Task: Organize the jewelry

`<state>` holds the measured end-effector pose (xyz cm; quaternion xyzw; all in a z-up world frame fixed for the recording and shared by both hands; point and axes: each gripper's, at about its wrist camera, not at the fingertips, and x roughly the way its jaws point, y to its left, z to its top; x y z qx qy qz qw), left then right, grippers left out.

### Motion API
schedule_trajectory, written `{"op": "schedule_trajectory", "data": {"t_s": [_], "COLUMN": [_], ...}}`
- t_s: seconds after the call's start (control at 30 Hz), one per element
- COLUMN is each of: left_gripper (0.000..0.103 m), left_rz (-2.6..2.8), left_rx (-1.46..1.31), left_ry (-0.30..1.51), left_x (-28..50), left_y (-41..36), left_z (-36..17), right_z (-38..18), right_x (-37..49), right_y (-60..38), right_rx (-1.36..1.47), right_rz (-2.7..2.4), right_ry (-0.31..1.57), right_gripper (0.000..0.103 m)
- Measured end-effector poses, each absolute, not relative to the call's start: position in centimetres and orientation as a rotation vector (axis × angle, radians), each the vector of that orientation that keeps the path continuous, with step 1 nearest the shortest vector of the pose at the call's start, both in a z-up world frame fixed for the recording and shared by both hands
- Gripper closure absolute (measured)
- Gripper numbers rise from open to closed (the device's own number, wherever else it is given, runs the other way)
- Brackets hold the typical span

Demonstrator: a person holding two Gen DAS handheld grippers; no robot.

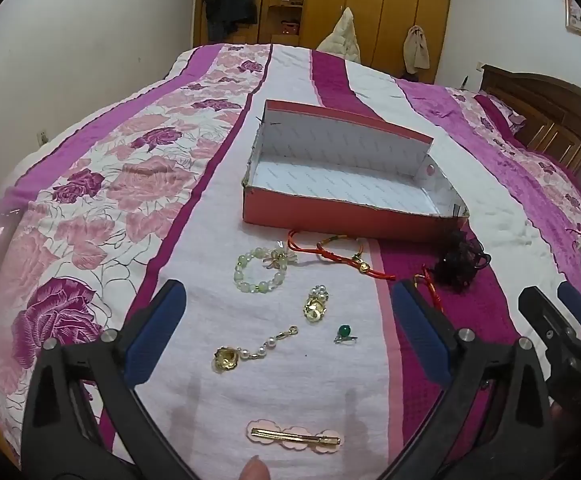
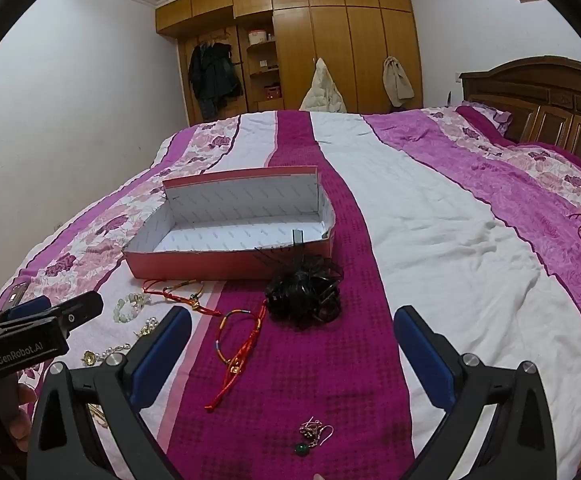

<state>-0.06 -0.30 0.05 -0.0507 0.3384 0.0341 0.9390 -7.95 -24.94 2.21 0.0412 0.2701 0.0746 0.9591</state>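
Though small and light, the jewelry scattered on the bed will be fiddly: the green bead bracelet is stiff enough to pinch across its ring, while the red cord bracelets are limp and best taken at a knot or charm. Pearl-and-gold earrings, a green-stone ring and a flat hair clip may sink into the soft quilt. All lie just before the empty red box. The left gripper and right gripper hold nothing, jaws spread wide. Beyond, a wooden wardrobe lines the wall.
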Motion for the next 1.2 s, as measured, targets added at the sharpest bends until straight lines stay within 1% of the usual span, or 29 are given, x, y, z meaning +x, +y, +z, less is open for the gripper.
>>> {"op": "schedule_trajectory", "data": {"t_s": [0.07, 0.13, 0.47, 0.53, 0.6, 1.2], "left_gripper": [0.007, 0.007, 0.007, 0.007, 0.007, 0.007], "left_rz": [0.080, 0.052, 0.075, 0.085, 0.090, 0.089], "left_rx": [-0.095, -0.147, -0.103, -0.098, -0.095, -0.090], "left_ry": [0.686, 0.680, 0.628, 0.620, 0.614, 0.603], "left_x": [-0.2, -0.3, -0.9, -1.0, -1.0, -1.0], "left_y": [-1.1, 0.1, -0.1, -0.2, -0.1, -0.2], "left_z": [0.3, 0.5, 1.3, 1.4, 1.5, 1.8], "right_z": [2.2, 2.3, 2.1, 3.3, 2.9, 2.8], "right_x": [-8.0, -8.0, -8.3, -8.4, -8.2, -8.5], "right_y": [-25.0, -25.0, -24.7, -25.0, -25.1, -25.0], "right_rx": [0.083, 0.081, 0.085, 0.082, 0.083, 0.087], "right_rz": [0.151, 0.148, 0.157, 0.156, 0.158, 0.154], "right_ry": [0.538, 0.538, 0.536, 0.533, 0.533, 0.525], "right_gripper": [0.000, 0.000, 0.000, 0.000, 0.000, 0.000]}}
